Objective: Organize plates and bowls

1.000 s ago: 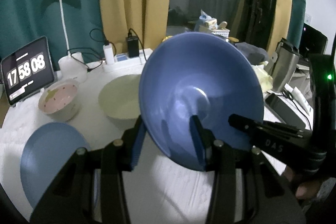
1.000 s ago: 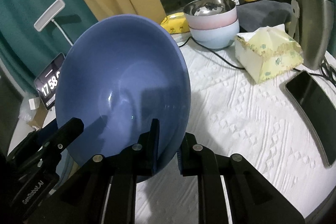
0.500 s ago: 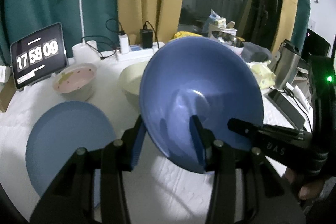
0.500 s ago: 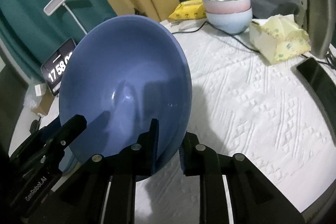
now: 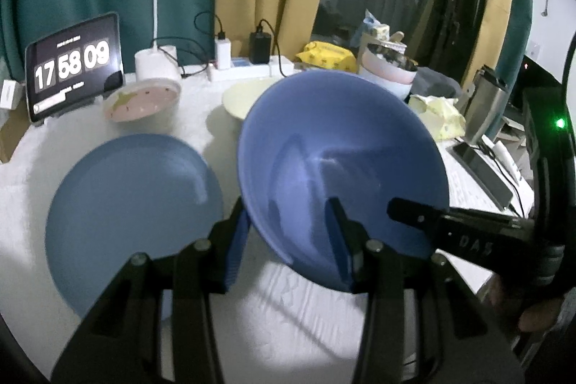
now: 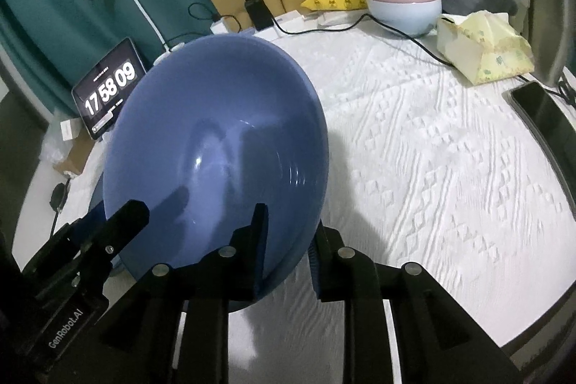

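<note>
White tablecloth (image 6: 450, 146); both hand-held grippers (image 5: 288, 236) (image 6: 286, 240) clamp blue bowl (image 5: 338, 168) beside blue plate (image 5: 133, 207).

Big blue bowl (image 5: 342, 168) tilted in the air, above white cloth; flat blue plate (image 5: 133, 215) just left; pink bowl (image 5: 142, 99) and cream bowl (image 5: 244, 96) behind

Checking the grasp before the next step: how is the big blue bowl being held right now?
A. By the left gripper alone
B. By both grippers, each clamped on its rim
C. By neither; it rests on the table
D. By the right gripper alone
B: the left gripper and the right gripper each pinch the rim of the tilted blue bowl, one finger inside and one outside.
</note>
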